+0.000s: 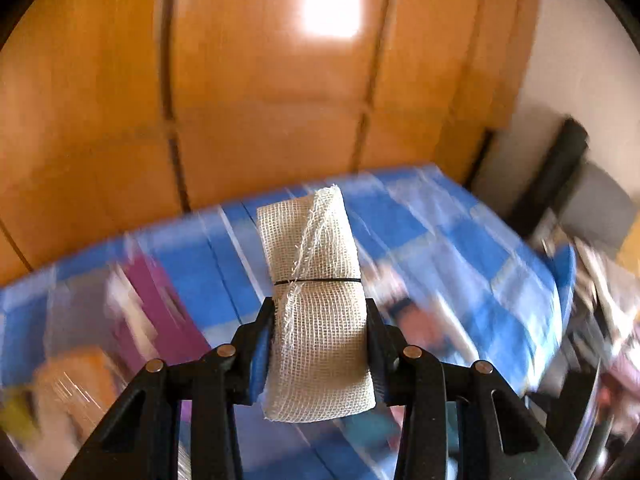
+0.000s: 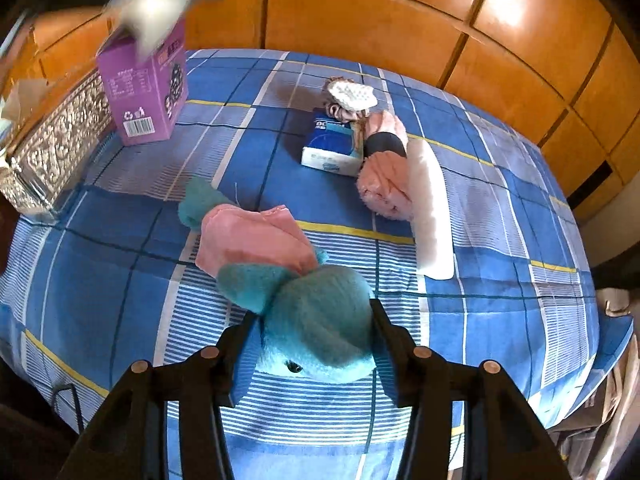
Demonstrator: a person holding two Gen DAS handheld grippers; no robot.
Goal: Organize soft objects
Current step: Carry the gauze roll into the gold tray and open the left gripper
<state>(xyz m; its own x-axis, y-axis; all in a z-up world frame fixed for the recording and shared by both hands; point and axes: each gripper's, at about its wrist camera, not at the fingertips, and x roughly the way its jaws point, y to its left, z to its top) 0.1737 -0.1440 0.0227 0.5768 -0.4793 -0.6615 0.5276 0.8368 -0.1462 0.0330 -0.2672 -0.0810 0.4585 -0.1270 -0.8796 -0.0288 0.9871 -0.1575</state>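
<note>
Nearest the right gripper point(image 2: 314, 320), a pink cloth point(image 2: 252, 240) is lying against the teal plush toy point(image 2: 316, 328) on the blue checked bedspread point(image 2: 120, 280); farther off, a tissue pack point(image 2: 330, 148), a pink roll point(image 2: 384, 172) and a purple box point(image 2: 146, 92) are resting before the wooden wardrobe point(image 2: 400, 20). The fuzzy toy is sitting pinched between these jaws. The left gripper point(image 1: 320, 320) is clamping a banded gauze roll point(image 1: 316, 300) aloft.

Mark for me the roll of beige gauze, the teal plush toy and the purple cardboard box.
Roll of beige gauze bound by a black band point(image 1: 318, 320): left wrist view, on its woven middle.
Teal plush toy point(image 2: 320, 320): right wrist view, on its rounded body.
Purple cardboard box point(image 2: 144, 92): right wrist view, on its printed front face.
</note>
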